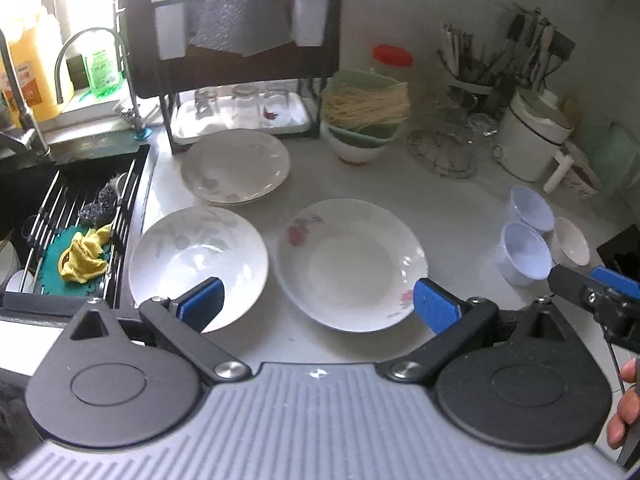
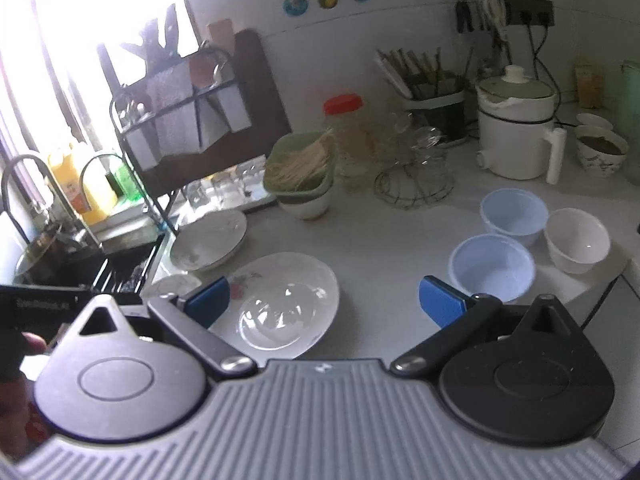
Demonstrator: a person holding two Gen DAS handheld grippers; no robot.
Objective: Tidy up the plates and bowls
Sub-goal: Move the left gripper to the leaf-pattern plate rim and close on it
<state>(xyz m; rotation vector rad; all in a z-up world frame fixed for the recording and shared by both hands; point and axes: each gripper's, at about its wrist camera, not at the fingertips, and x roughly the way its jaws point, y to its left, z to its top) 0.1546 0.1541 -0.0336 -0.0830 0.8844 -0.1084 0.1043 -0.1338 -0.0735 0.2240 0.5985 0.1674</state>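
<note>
Three white plates lie on the white counter: a flower-print plate [image 1: 352, 264] in the middle, a leaf-print plate [image 1: 198, 258] to its left by the sink, and a stacked pair [image 1: 236, 166] behind. The flower plate also shows in the right wrist view [image 2: 288, 304]. Two pale blue bowls [image 2: 492, 266] [image 2: 514, 212] and a white bowl [image 2: 576, 240] stand at the right. My left gripper [image 1: 318, 306] is open and empty above the near edges of the two front plates. My right gripper [image 2: 324, 300] is open and empty between the flower plate and the blue bowls.
A sink [image 1: 76, 216] with a rack and yellow cloth is at the left. A black dish rack [image 1: 240, 92] with glasses stands behind. A green basket of noodles [image 1: 364, 108], a wire basket [image 1: 444, 148], a white electric pot [image 1: 532, 136] and a utensil holder line the back.
</note>
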